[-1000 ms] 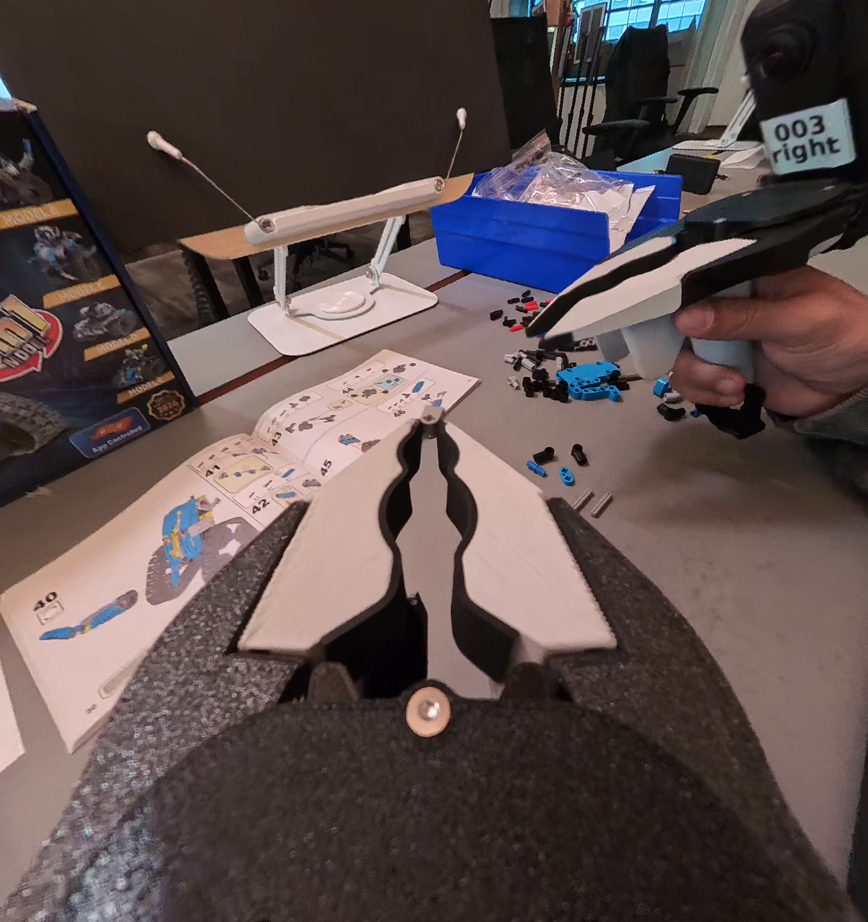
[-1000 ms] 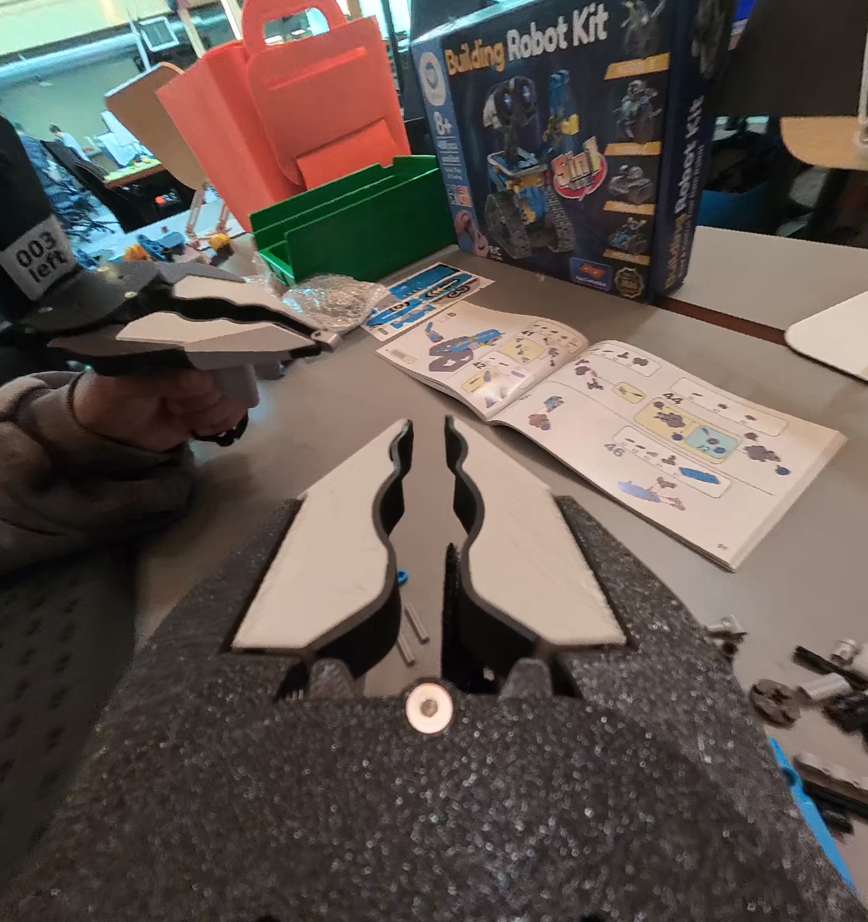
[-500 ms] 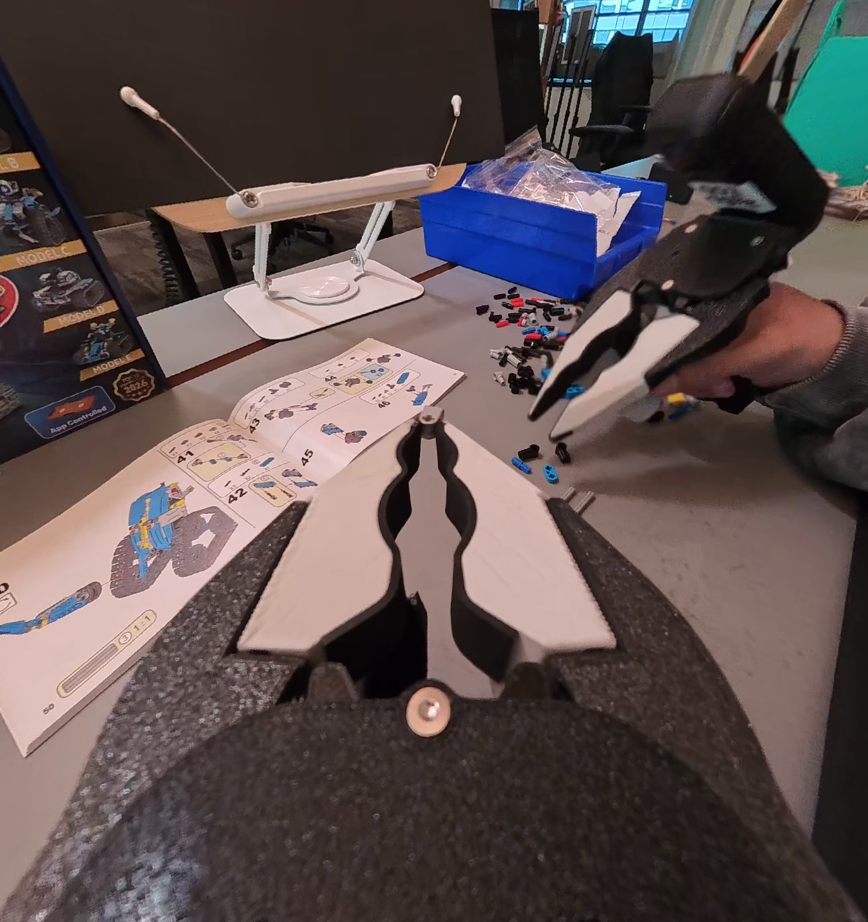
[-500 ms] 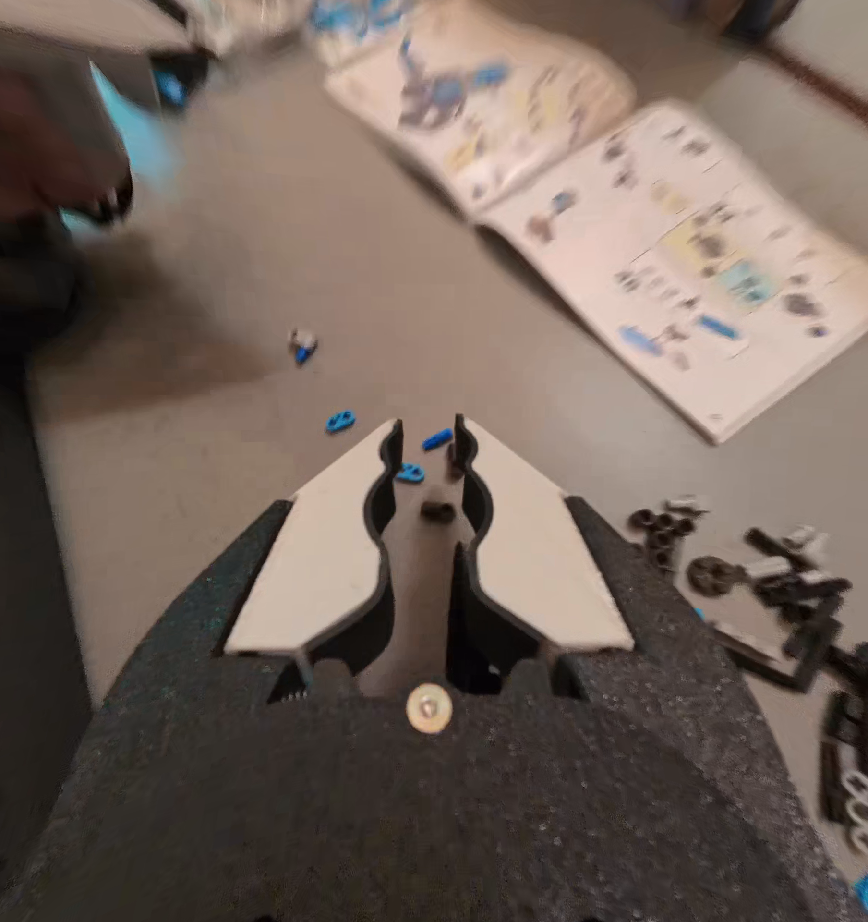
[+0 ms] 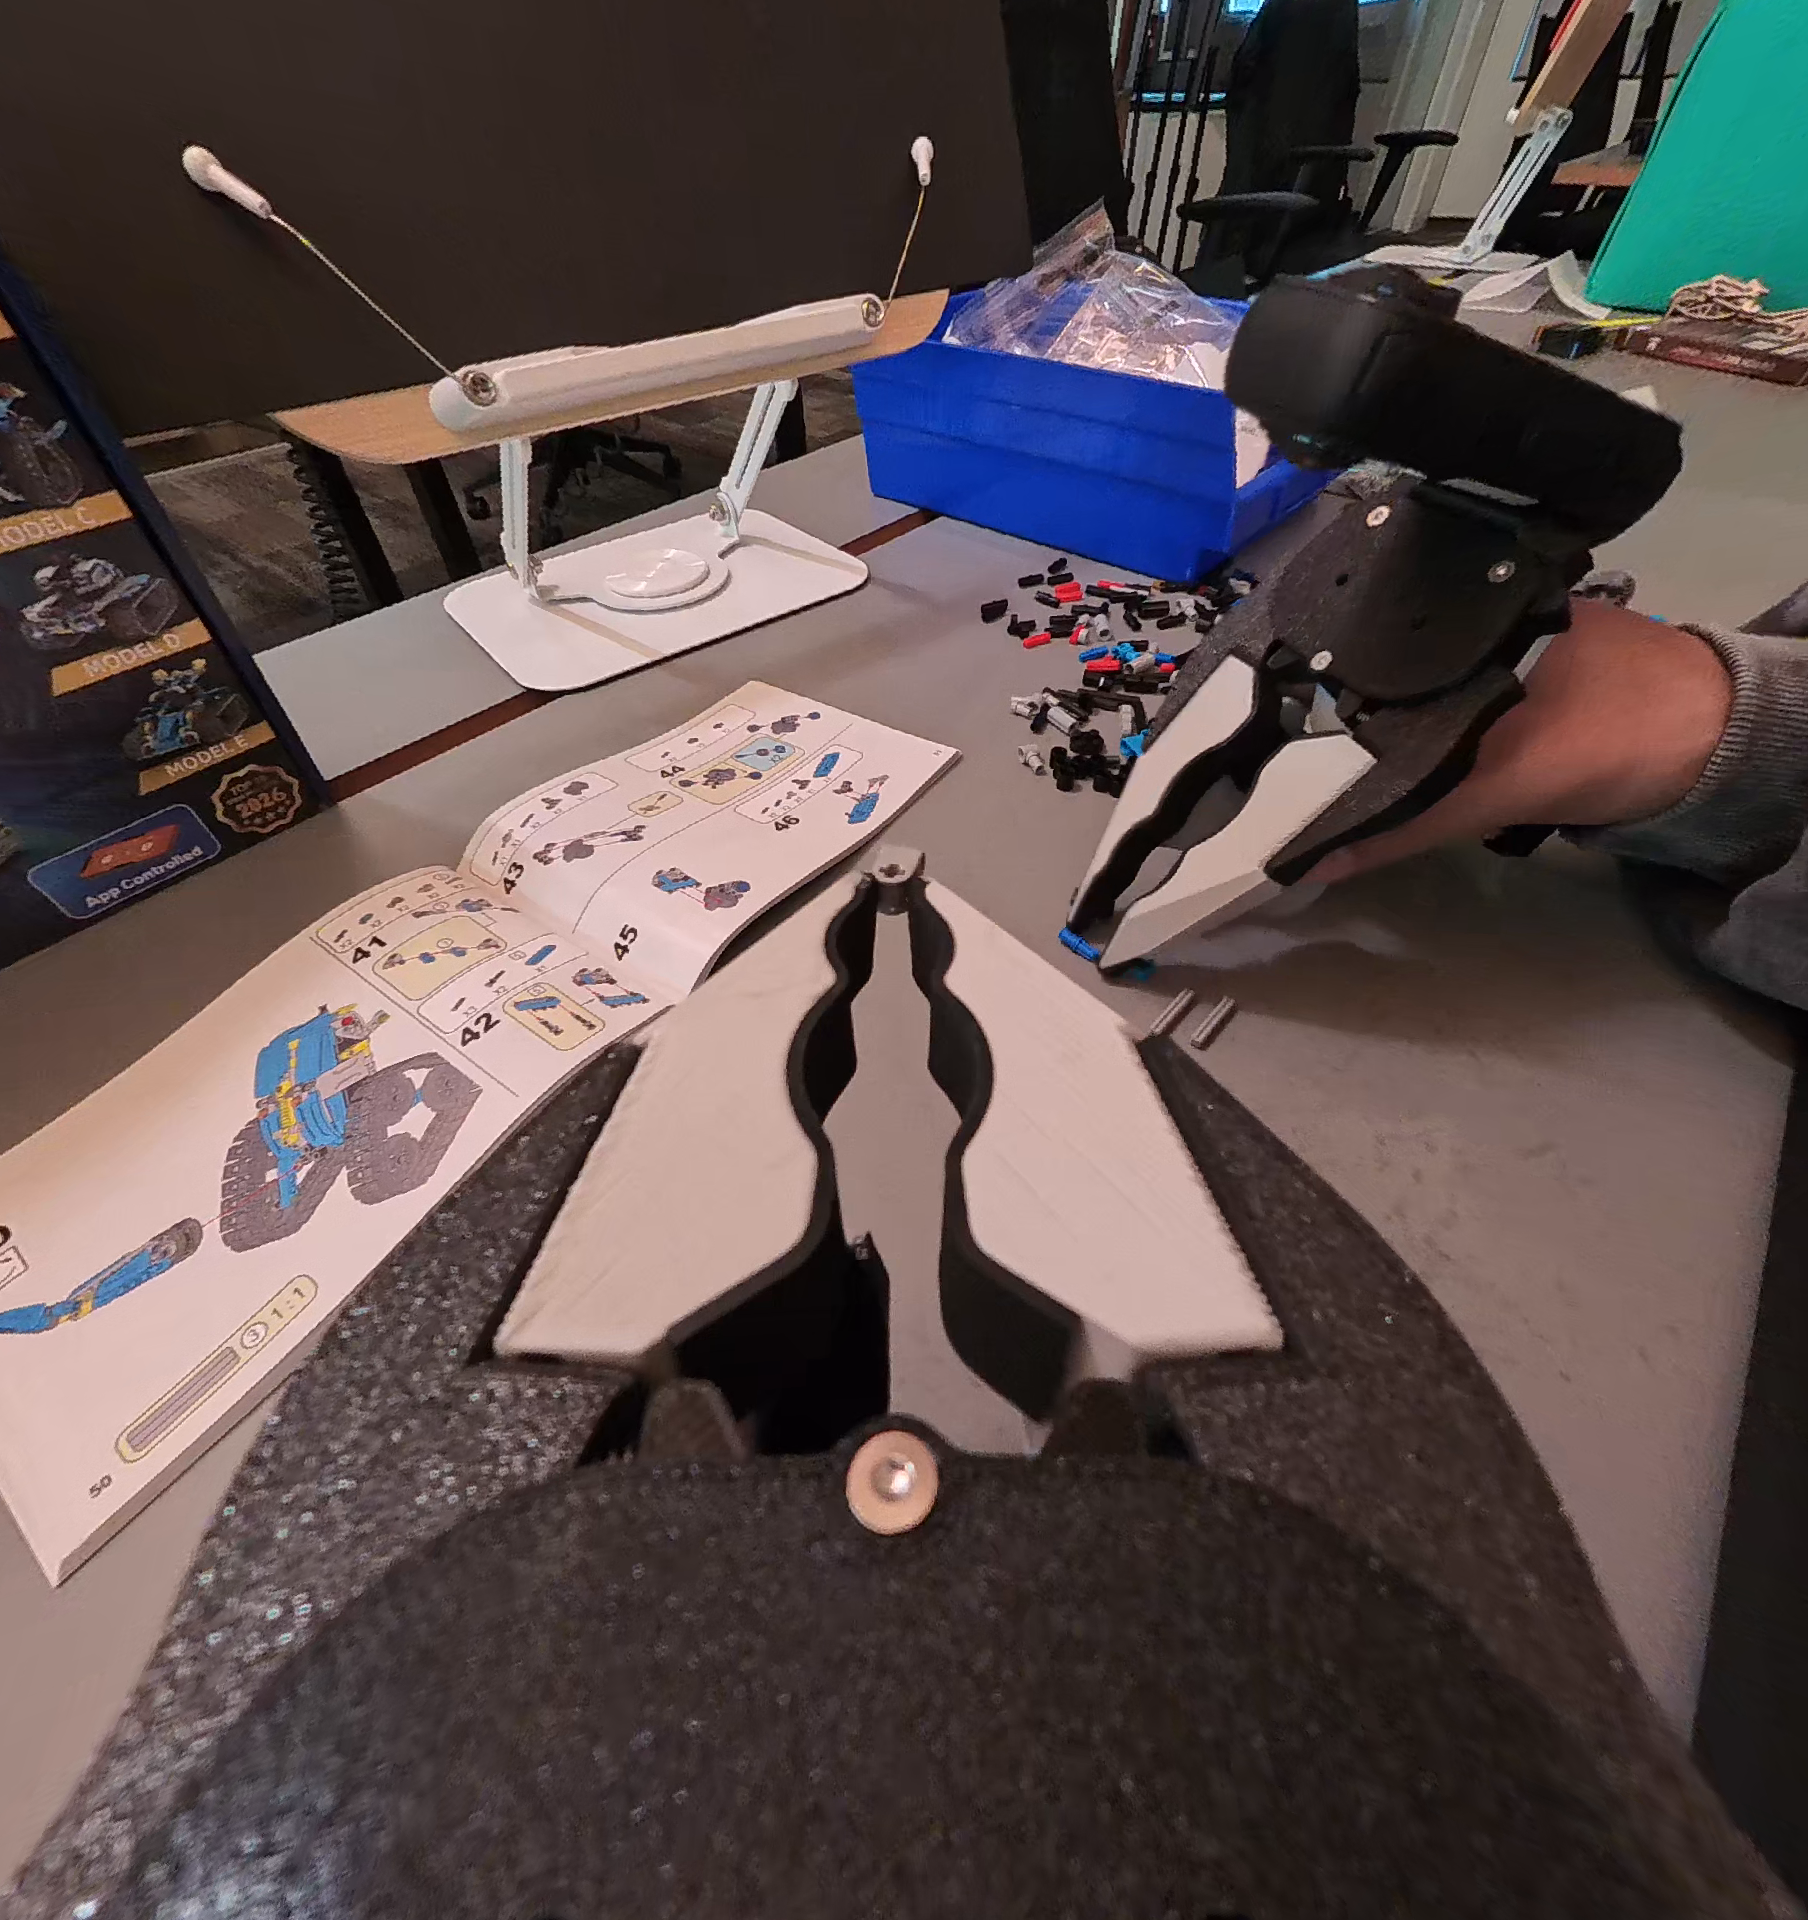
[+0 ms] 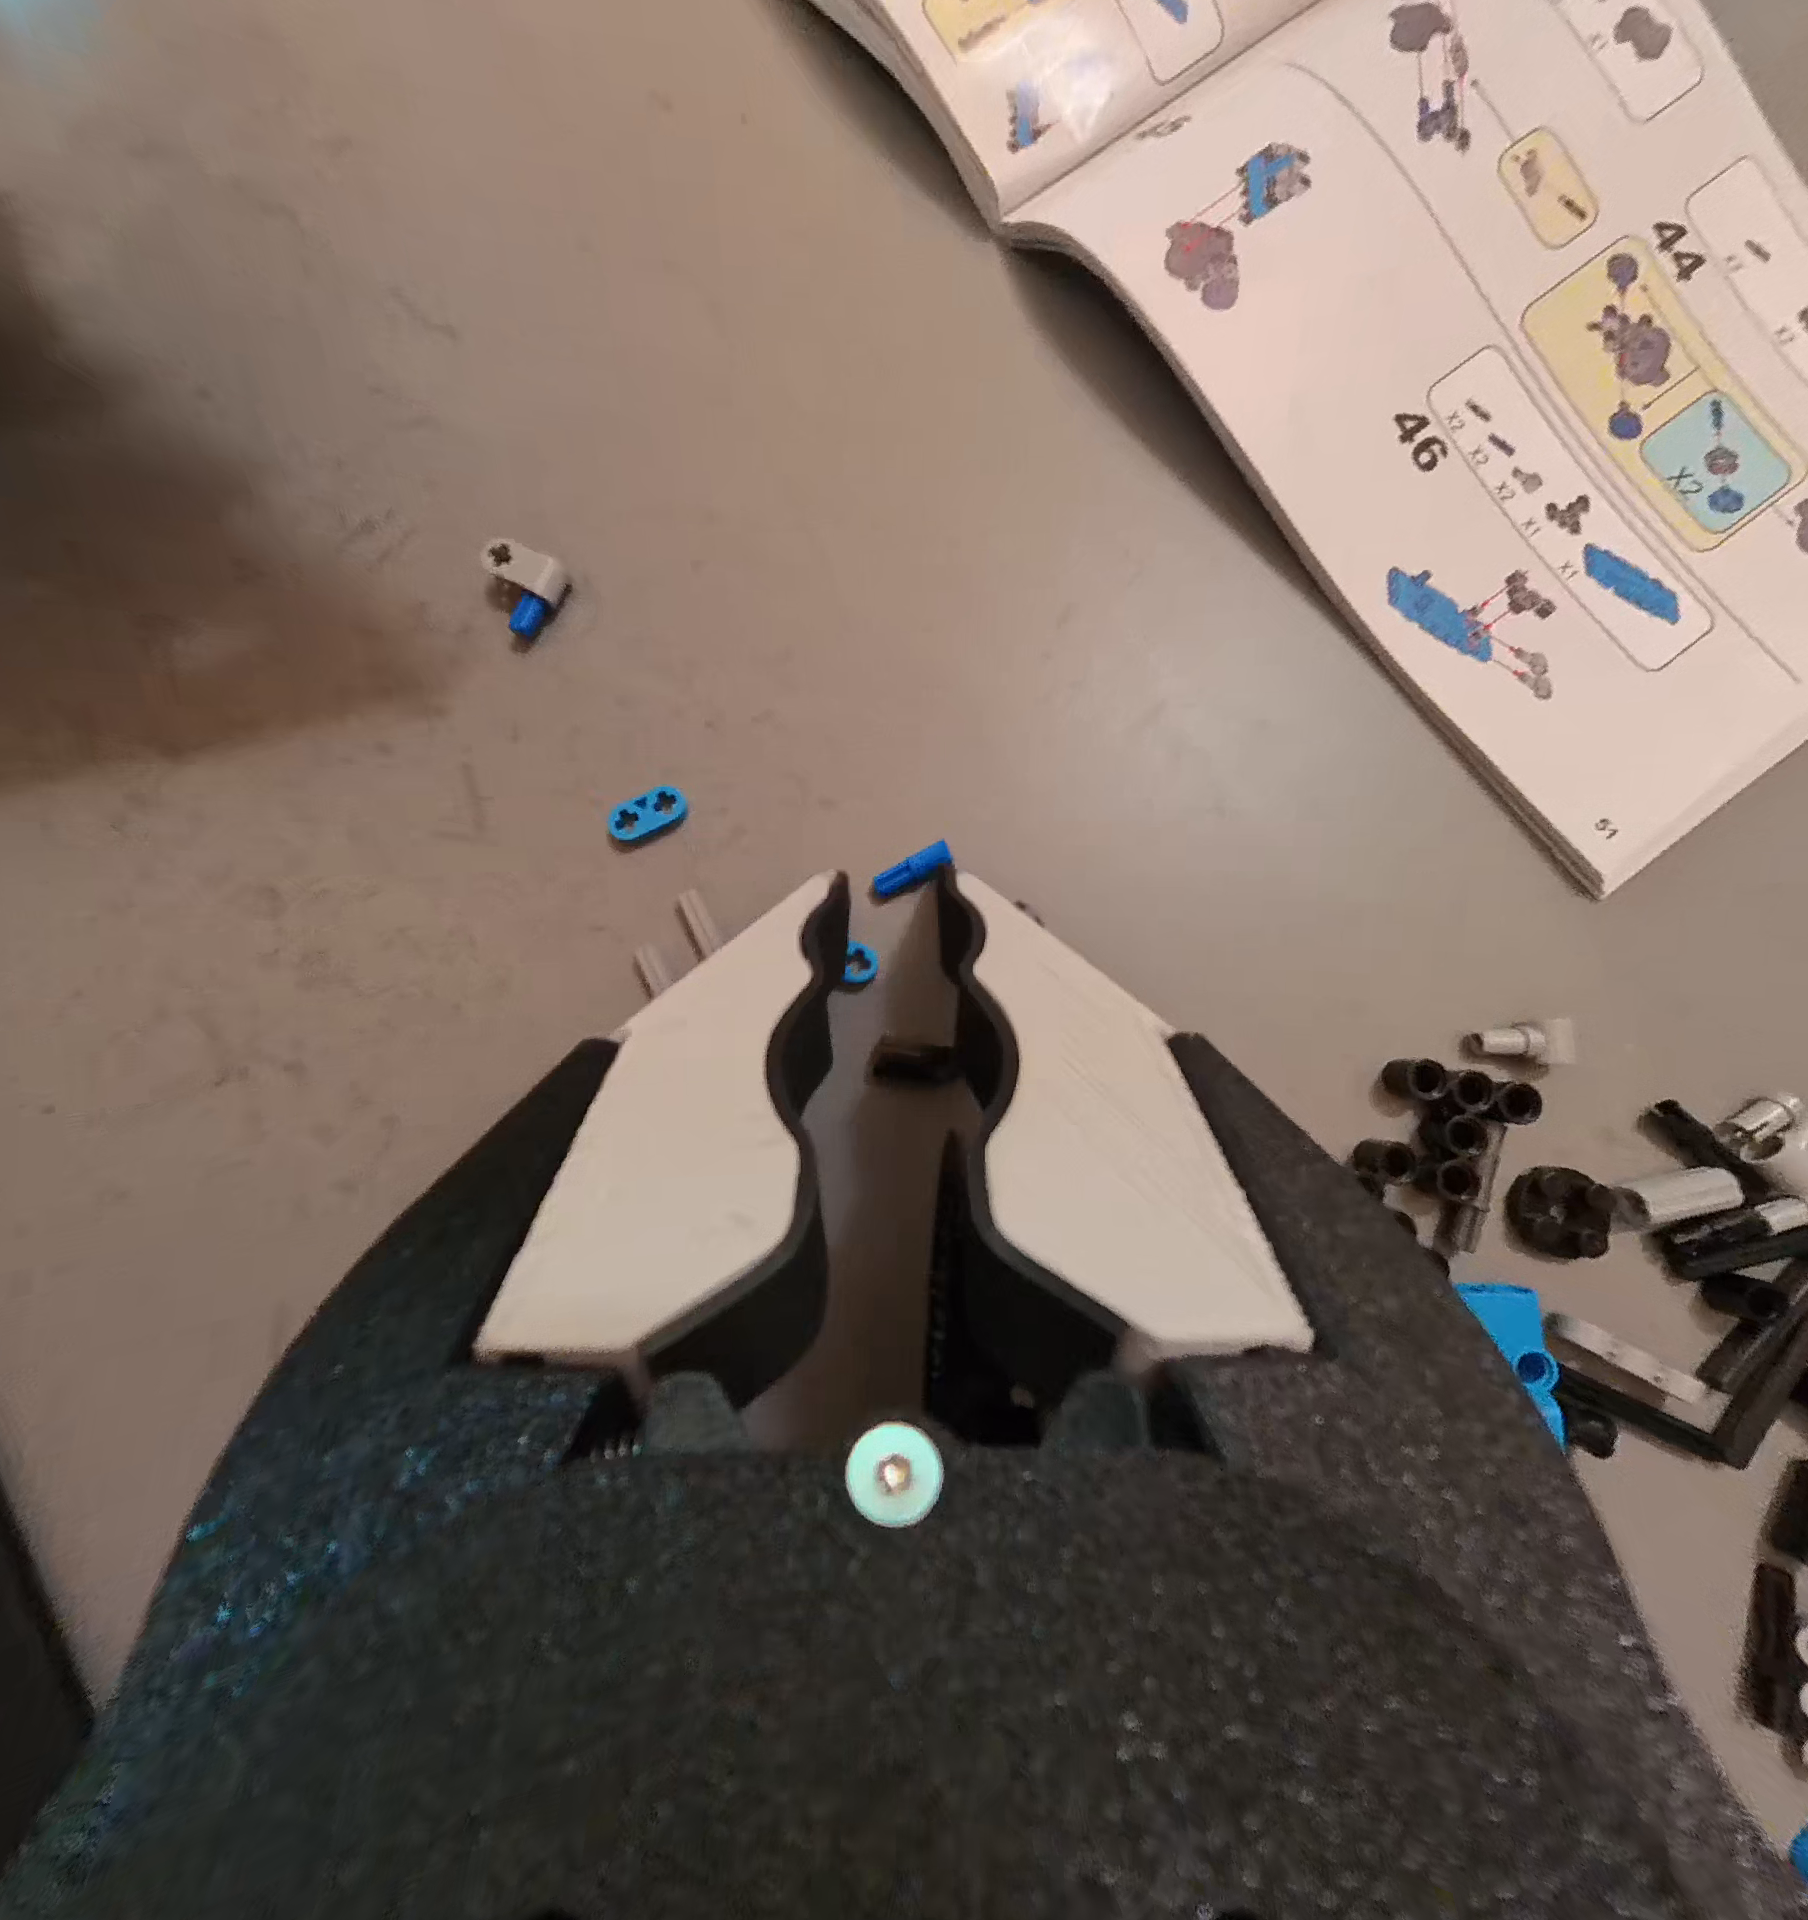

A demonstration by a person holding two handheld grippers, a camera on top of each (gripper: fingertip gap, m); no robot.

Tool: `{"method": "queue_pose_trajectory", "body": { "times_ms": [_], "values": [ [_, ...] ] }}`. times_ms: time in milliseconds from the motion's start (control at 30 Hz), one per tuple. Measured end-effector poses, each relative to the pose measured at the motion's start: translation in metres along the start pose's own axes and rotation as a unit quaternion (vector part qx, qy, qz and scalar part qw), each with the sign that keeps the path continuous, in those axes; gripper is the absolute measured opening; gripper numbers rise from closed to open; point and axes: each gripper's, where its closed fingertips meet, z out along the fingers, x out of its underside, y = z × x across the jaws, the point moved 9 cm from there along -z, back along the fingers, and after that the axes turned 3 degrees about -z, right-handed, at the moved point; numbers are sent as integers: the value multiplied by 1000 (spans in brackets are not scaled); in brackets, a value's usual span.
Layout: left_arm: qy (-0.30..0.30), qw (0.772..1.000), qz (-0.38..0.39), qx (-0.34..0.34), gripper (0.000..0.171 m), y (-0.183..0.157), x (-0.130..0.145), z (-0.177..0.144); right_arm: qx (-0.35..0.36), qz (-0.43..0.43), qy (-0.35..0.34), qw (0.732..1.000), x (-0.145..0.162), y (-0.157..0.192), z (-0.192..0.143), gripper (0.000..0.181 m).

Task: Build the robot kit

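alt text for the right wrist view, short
The right hand-held gripper points down at a grey table, slightly open, tips beside a small blue pin. Scattered small blue parts lie left, a black and grey parts pile right, an open instruction booklet beyond.

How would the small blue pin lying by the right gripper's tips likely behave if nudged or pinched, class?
The blue pin looks round and lies on its side on the smooth table, so it would probably roll when nudged. It is tiny beside the right gripper, whose jaws stand open, so it may well slip or flick away when pinched. Probably light, stiff plastic.
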Motion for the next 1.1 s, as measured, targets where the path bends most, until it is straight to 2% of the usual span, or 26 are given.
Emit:
{"method": "queue_pose_trajectory", "body": {
  "times_ms": [433,533,567,667,733,833,900,1033,1100],
  "values": [
    [17,1000,7,0,5,-2,4,4,11,6,-3,1000,1,0,1,14],
    [19,1000,7,1,5,-2,4,5,4,22,-7,1000,2,-2,2,11],
    [20,1000,7,4,5,-3,5,5,4,27,-6,1000,2,-2,1,4],
    [25,1000,16,6,5,-6,5,7,0,22,-7,1000,0,-1,1,3],
    [29,999,17,6,5,-7,6,8,-28,35,-68,997,-11,4,-7,3],
    [33,999,8,14,5,-10,8,12,-118,48,-202,971,-35,20,-26,3],
    [35,999,14,20,5,-15,8,15,-159,66,-244,954,-45,27,-30,3],
    [42,998,37,3,5,-16,9,15,-165,63,-225,958,-47,33,-21,3],
    [34,999,36,8,5,-16,7,14,-132,37,-172,976,-40,33,-13,3]
  ]
}}
